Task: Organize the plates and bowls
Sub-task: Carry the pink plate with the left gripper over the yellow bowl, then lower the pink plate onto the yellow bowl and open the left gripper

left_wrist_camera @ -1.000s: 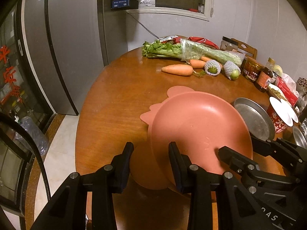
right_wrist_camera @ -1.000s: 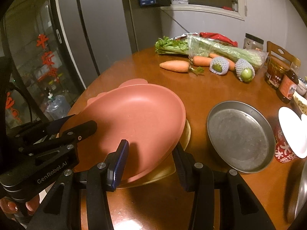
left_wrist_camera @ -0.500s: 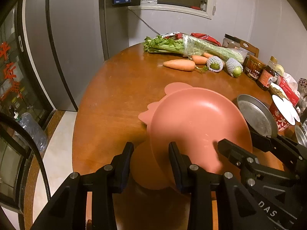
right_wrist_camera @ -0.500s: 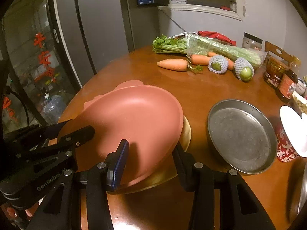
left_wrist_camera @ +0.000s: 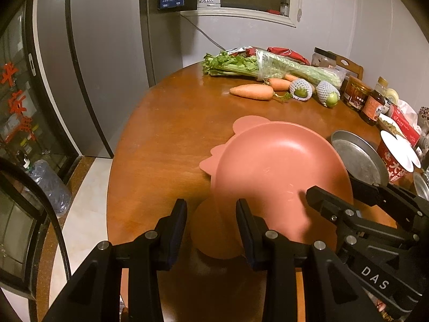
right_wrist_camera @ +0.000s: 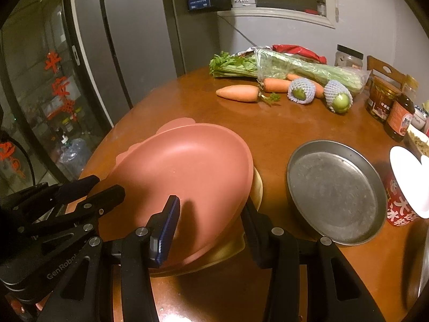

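A pink plate [left_wrist_camera: 278,166] is tilted above the wooden table [left_wrist_camera: 166,134], over a pink animal-shaped plate [left_wrist_camera: 242,122] and a tan plate [right_wrist_camera: 257,185] beneath. My right gripper [right_wrist_camera: 210,217] straddles the pink plate's [right_wrist_camera: 185,171] near rim, one finger above and one below; it also shows at the plate's right in the left wrist view [left_wrist_camera: 335,196]. My left gripper [left_wrist_camera: 210,222] is open at the plate's near left edge, its jaws around nothing. A round metal pan [right_wrist_camera: 335,190] lies to the right.
Carrots [left_wrist_camera: 252,91], celery [left_wrist_camera: 241,65] and netted fruit [left_wrist_camera: 301,92] lie at the table's far side. Jars [left_wrist_camera: 356,94] and a red instant-noodle cup [right_wrist_camera: 402,187] stand at the right. A grey fridge [left_wrist_camera: 88,53] stands left of the table.
The pink plate has tilted and lifted slightly with my right gripper. Both cameras have pulled up and back a little. My left gripper stays open.
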